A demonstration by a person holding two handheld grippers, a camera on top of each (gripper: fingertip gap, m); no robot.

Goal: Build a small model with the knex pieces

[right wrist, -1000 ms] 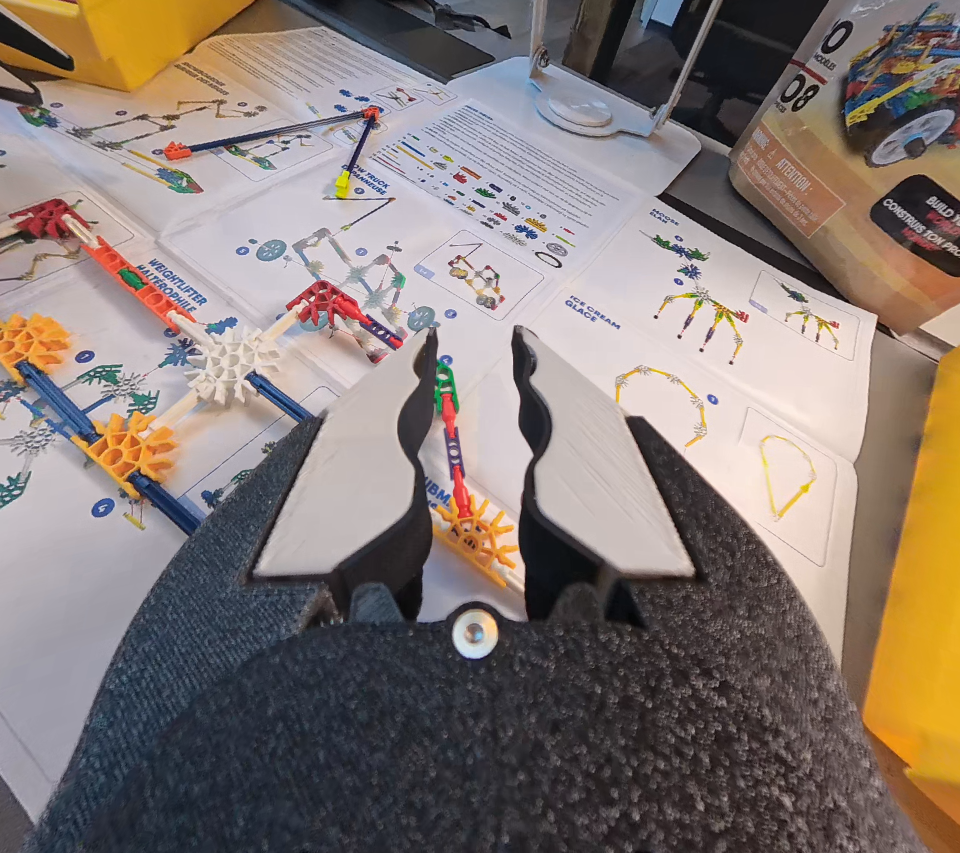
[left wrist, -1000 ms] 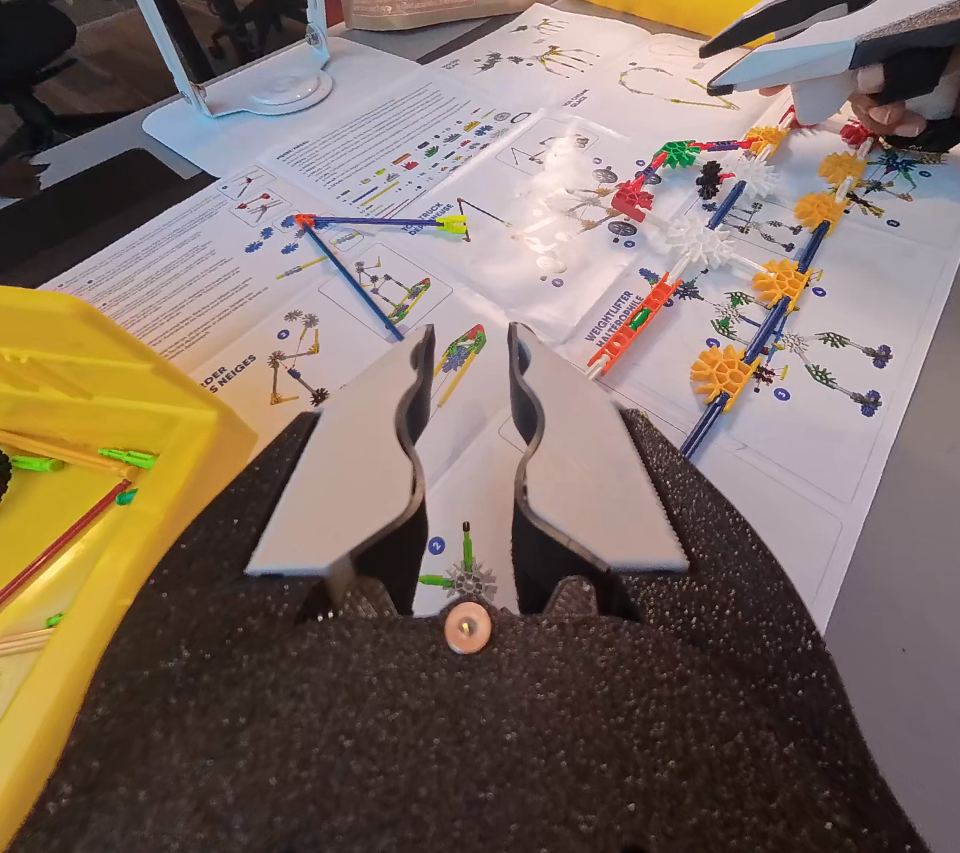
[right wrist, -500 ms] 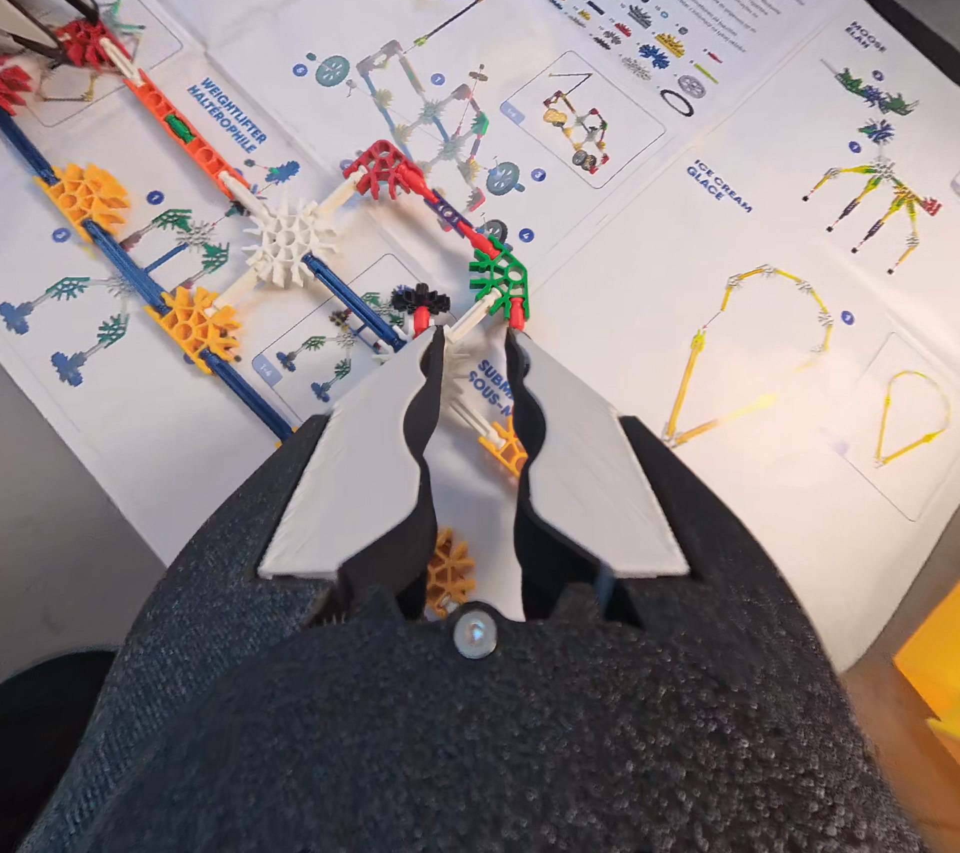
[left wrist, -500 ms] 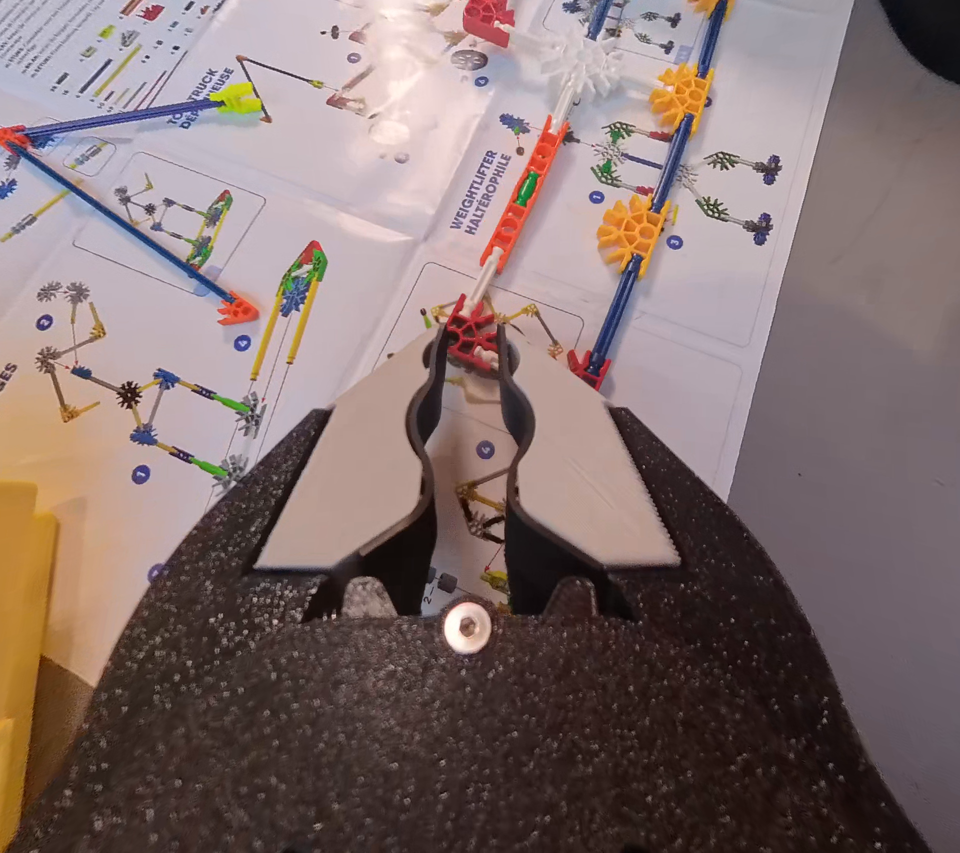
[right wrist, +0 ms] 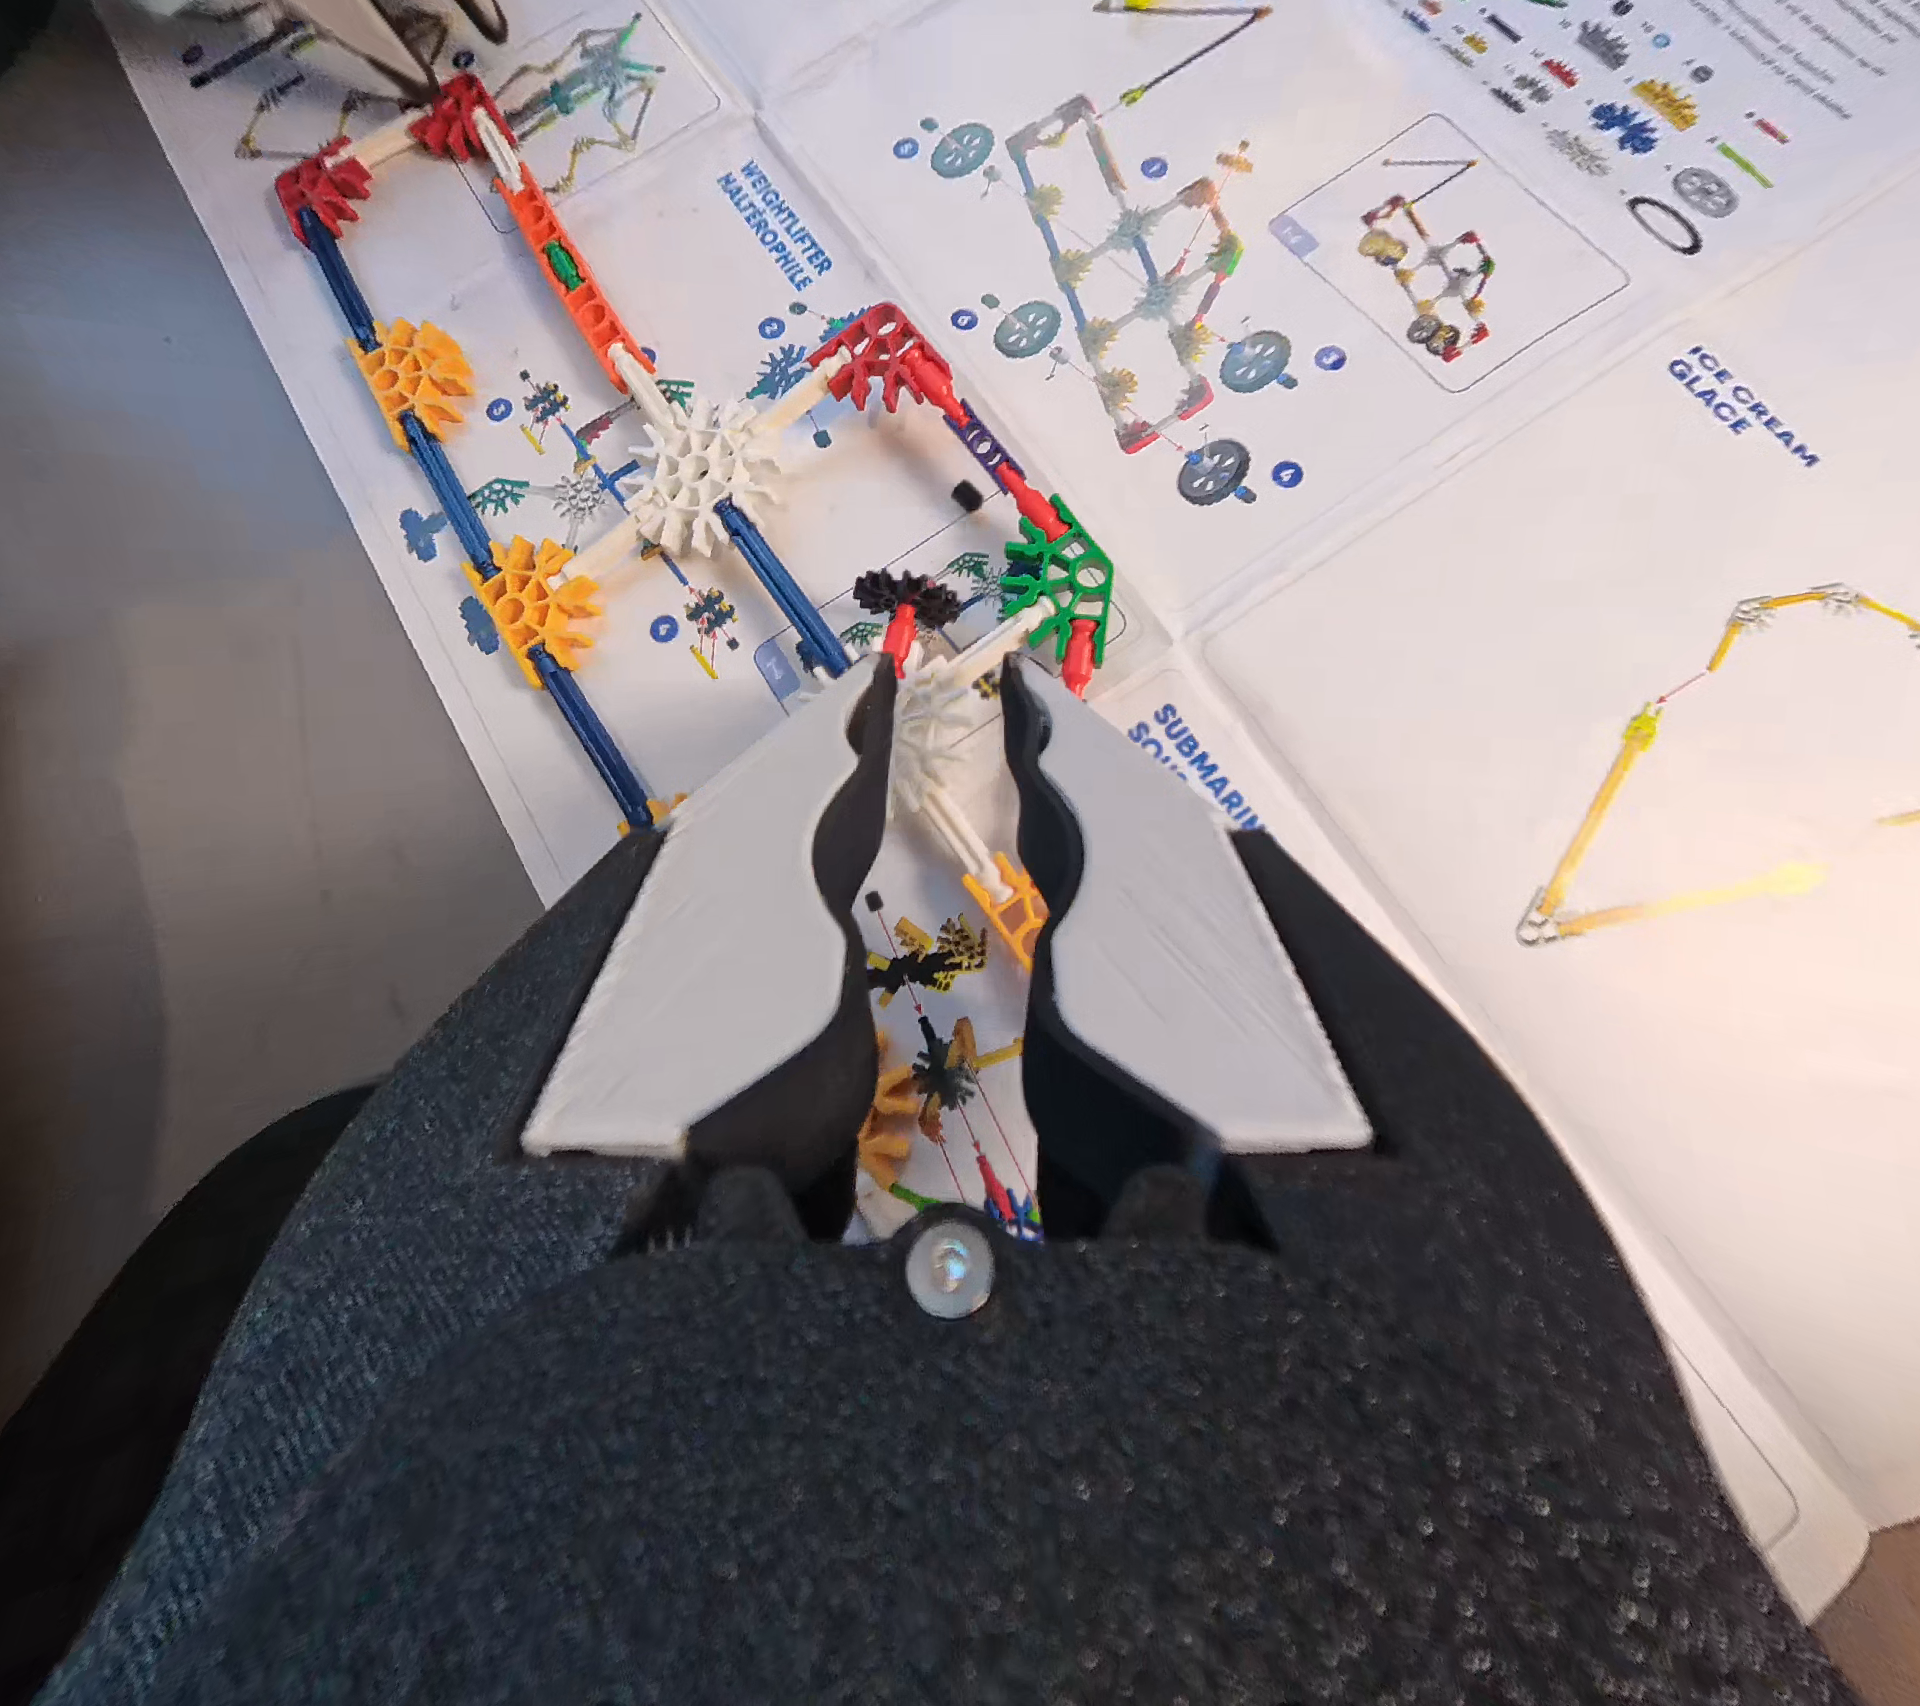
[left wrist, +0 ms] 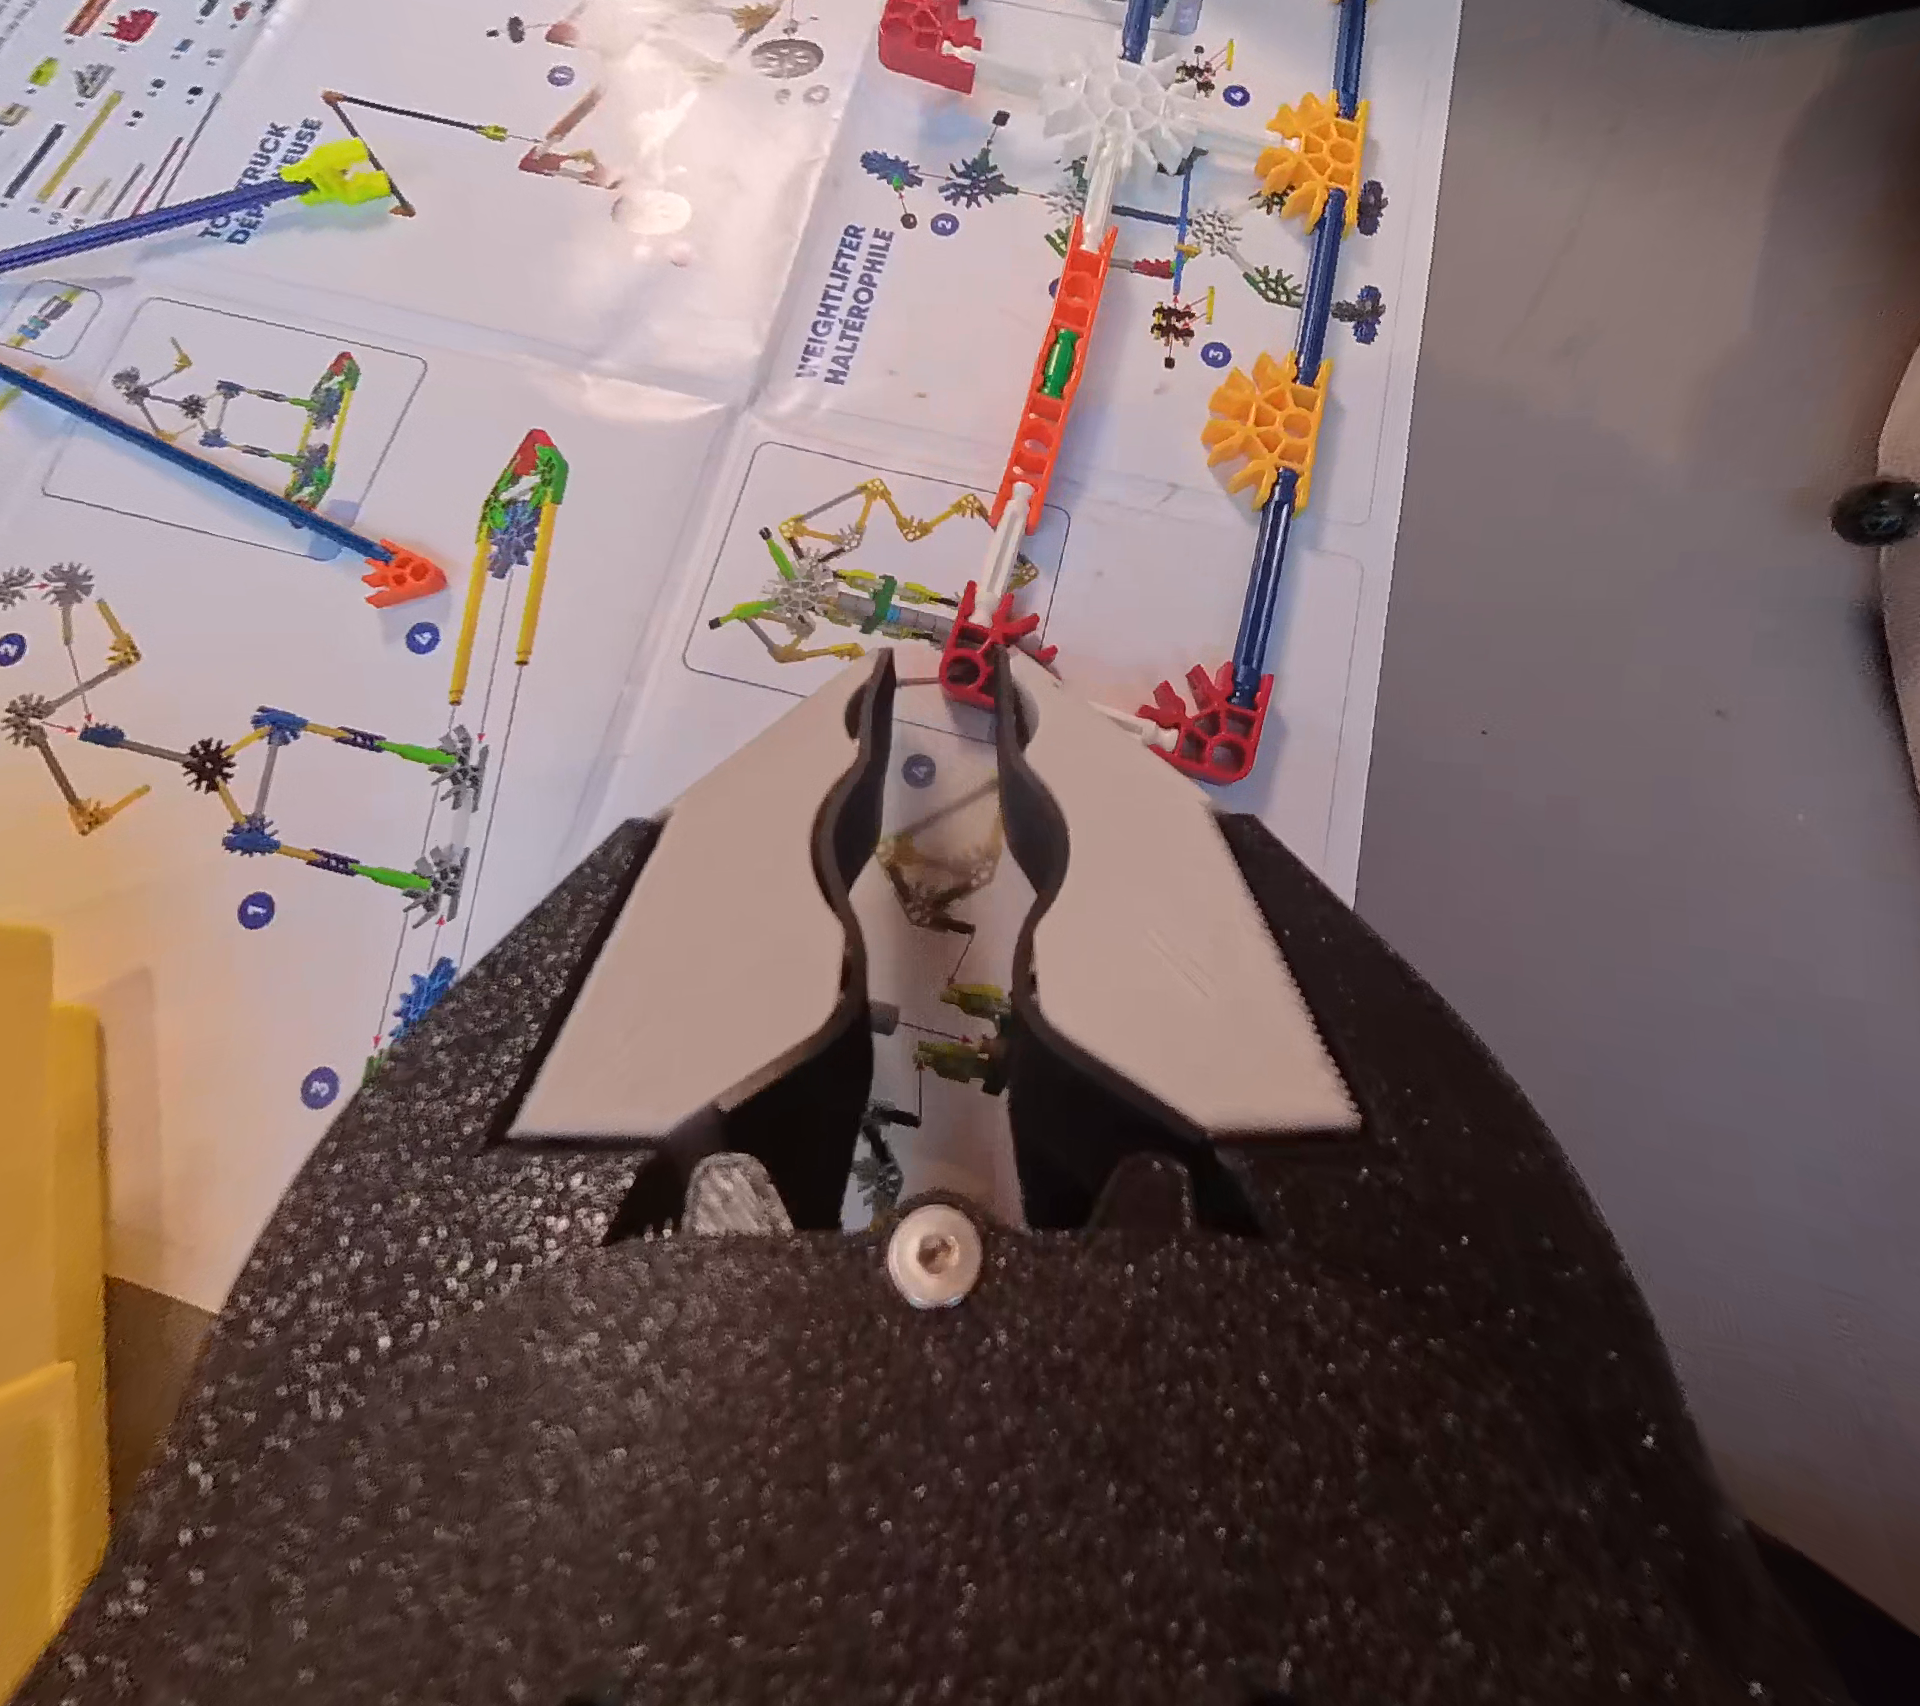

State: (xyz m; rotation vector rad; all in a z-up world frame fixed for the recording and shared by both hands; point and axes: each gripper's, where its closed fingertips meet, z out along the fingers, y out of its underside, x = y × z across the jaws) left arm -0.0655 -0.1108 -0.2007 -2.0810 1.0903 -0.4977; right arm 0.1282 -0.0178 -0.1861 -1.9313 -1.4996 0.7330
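Note:
A flat rod-and-connector toy frame lies on a printed instruction sheet (left wrist: 675, 306). It has a white snowflake hub (left wrist: 1122, 108), an orange strip (left wrist: 1055, 378), orange-yellow connectors (left wrist: 1262, 420) and blue rods (left wrist: 1314, 306). My left gripper (left wrist: 943, 669) is open, its tips low at a red corner connector (left wrist: 977, 654) on the frame's near end; the right finger touches it. In the right wrist view this gripper (right wrist: 457, 61) rests a tip on that red connector (right wrist: 457, 113). My right gripper (right wrist: 945, 669) is open and straddles a small white snowflake connector (right wrist: 935, 726), next to a green connector (right wrist: 1065, 581) and a black one (right wrist: 904, 591).
Two loose blue rods lie left on the sheet, ending in an orange connector (left wrist: 405, 576) and a yellow-green clip (left wrist: 332, 176). A yellow bin (left wrist: 42, 1137) stands at the lower left. Grey table (left wrist: 1610, 721) runs along the sheet's right edge. Some 20 cm of space lies between my two pairs of fingers. From the right gripper's tips to the white snowflake hub (left wrist: 1122, 108) is close to 8 cm. It is also in sight in the right wrist view (right wrist: 692, 464).
Both grippers have dropped and tilted down onto the frame. The left has come to the red corner connector, the right to the small white connector. Both jaws have narrowed.

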